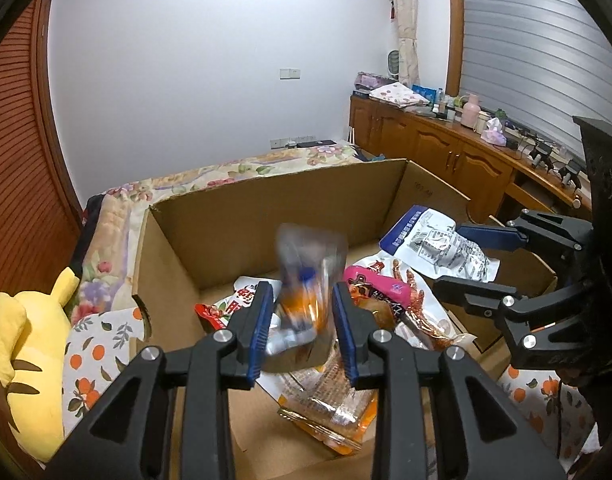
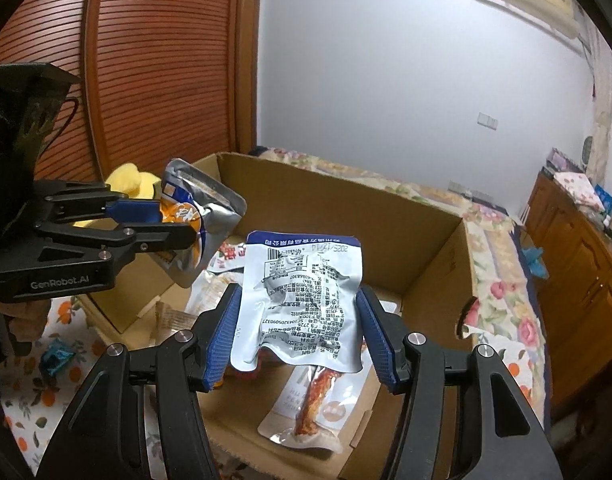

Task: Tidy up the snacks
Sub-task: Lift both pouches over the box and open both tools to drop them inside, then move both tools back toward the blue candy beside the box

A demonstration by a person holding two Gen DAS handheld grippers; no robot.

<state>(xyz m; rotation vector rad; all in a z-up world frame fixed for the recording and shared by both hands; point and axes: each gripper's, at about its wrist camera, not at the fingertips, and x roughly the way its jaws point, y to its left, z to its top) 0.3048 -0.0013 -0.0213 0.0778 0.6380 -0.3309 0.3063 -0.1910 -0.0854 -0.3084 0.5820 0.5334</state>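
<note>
A cardboard box (image 1: pixel 209 232) on the bed holds several snack packets. My left gripper (image 1: pixel 303 312) is shut on a silver and orange snack pouch (image 1: pixel 310 276), blurred, held over the box; it also shows in the right wrist view (image 2: pixel 201 216). My right gripper (image 2: pixel 301 328) is shut on a white and blue snack packet (image 2: pixel 306 296) with printed text, held above the box (image 2: pixel 434 248); it shows in the left wrist view (image 1: pixel 438 240) too. A chicken-foot packet (image 2: pixel 314 400) lies on the box floor below it.
A yellow plush toy (image 1: pixel 29 352) lies left of the box on an orange-print cloth (image 1: pixel 93 344). A floral quilt (image 1: pixel 225 172) covers the bed behind. Wooden cabinets (image 1: pixel 446 148) with clutter stand at the right. A small blue wrapper (image 2: pixel 57 356) lies on the cloth.
</note>
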